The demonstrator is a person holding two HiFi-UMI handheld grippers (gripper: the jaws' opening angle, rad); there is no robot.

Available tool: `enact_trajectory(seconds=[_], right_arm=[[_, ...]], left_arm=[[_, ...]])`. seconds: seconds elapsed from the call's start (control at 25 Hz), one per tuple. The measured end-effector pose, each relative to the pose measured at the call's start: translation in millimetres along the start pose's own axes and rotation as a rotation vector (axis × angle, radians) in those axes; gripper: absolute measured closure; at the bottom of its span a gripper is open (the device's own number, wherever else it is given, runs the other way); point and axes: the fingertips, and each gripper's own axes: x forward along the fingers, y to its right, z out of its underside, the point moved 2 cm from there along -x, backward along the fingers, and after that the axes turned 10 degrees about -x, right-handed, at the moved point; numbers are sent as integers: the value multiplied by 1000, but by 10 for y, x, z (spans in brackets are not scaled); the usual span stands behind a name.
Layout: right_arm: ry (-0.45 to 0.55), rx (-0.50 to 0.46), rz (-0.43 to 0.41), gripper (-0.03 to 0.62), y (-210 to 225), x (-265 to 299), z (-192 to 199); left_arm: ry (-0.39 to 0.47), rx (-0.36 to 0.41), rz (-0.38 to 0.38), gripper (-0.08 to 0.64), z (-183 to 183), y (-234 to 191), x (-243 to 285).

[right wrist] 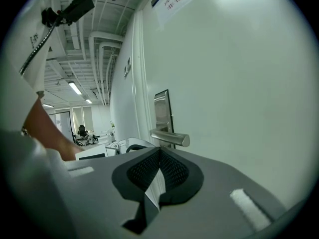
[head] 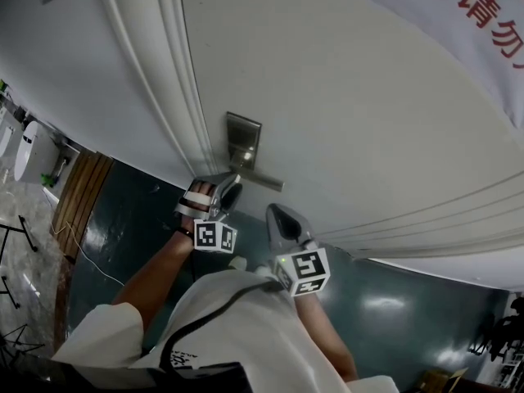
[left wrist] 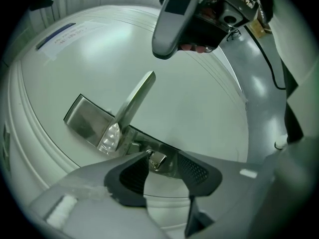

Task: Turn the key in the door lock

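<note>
Steel key point(left wrist: 157, 159) sits in the lock point(left wrist: 143, 146) under the door handle point(left wrist: 133, 101), between the spread jaws of your left claw point(left wrist: 164, 166), so centre both pads on its head and pinch squarely before twisting, with your pressed-together right claw point(right wrist: 158, 169) held clear.

The left gripper point(left wrist: 161, 164) holds its black jaws apart around a small silver key point(left wrist: 157, 159) beneath a brushed-metal lever door handle point(left wrist: 133, 103).

Brushed metal lock plate point(left wrist: 82, 118) and satin metal lever handle point(left wrist: 134, 96) on a smooth matt door point(left wrist: 199, 98); glossy metal key point(left wrist: 157, 160).
</note>
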Motion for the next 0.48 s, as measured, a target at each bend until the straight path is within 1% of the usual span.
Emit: enact_trajectory(seconds=[0.2, 0.28, 0.32, 0.4, 0.44, 0.48], right_arm=[[0, -3, 5, 584, 20, 35, -10], [-7, -1, 8, 584, 35, 29, 21], [-8, 0, 10, 584, 40, 25, 26], [-7, 0, 12, 583, 40, 21, 13], [-8, -1, 10, 583, 33, 24, 10], [-10, -3, 4, 584, 19, 31, 15]], left_arm=[[-6, -6, -35, 394, 22, -38, 49], [0, 0, -50, 420, 12, -57, 47], [3, -1, -58, 452, 5, -70, 46], [7, -8, -65, 468, -9, -78, 49], [8, -17, -65, 486, -12, -76, 50], [9, -33, -65, 488, -12, -75, 51]])
